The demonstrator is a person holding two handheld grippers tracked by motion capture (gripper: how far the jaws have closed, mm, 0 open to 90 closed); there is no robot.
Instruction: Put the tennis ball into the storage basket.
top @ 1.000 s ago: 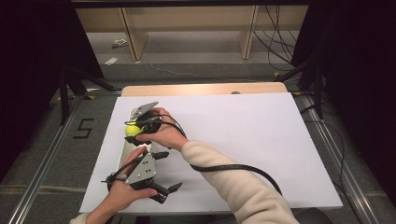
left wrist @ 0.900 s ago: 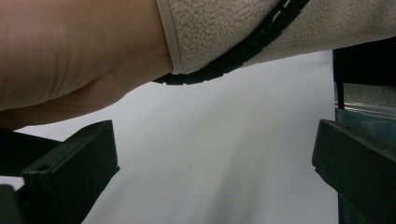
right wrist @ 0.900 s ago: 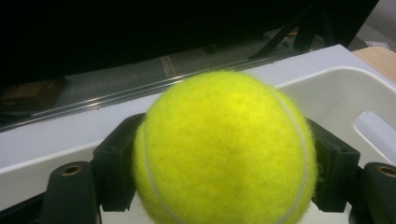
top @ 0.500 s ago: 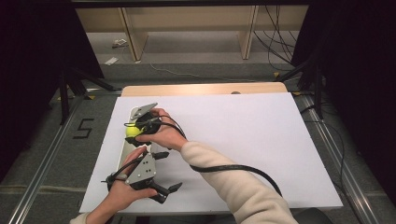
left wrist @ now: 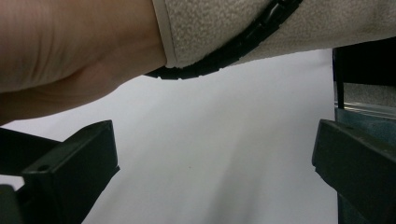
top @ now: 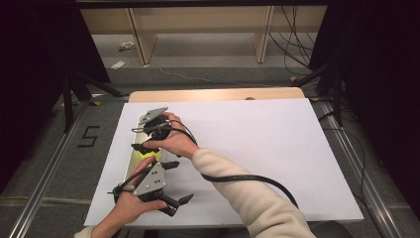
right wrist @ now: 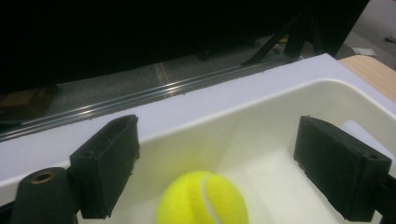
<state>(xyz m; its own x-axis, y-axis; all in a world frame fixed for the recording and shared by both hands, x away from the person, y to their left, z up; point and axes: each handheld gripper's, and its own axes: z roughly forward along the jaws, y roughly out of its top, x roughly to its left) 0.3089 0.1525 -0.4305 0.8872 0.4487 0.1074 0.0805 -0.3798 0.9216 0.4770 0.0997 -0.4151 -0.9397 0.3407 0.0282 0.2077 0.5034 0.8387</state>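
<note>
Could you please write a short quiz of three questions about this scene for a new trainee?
1. True or false: the tennis ball lies inside the white bin.
2. Which tool is over the bin? A) the left tool B) the right tool C) both
3. Fill in the missing word: in the left gripper view, the jaws of the left tool stand wide apart over the white ____, with nothing between them.

Key:
1. True. In the right gripper view the ball rests on the bin floor.
2. B. The right tool has open jaws above the ball; in the high view the left tool sits nearer the person, beside the bin.
3. Table.
</note>
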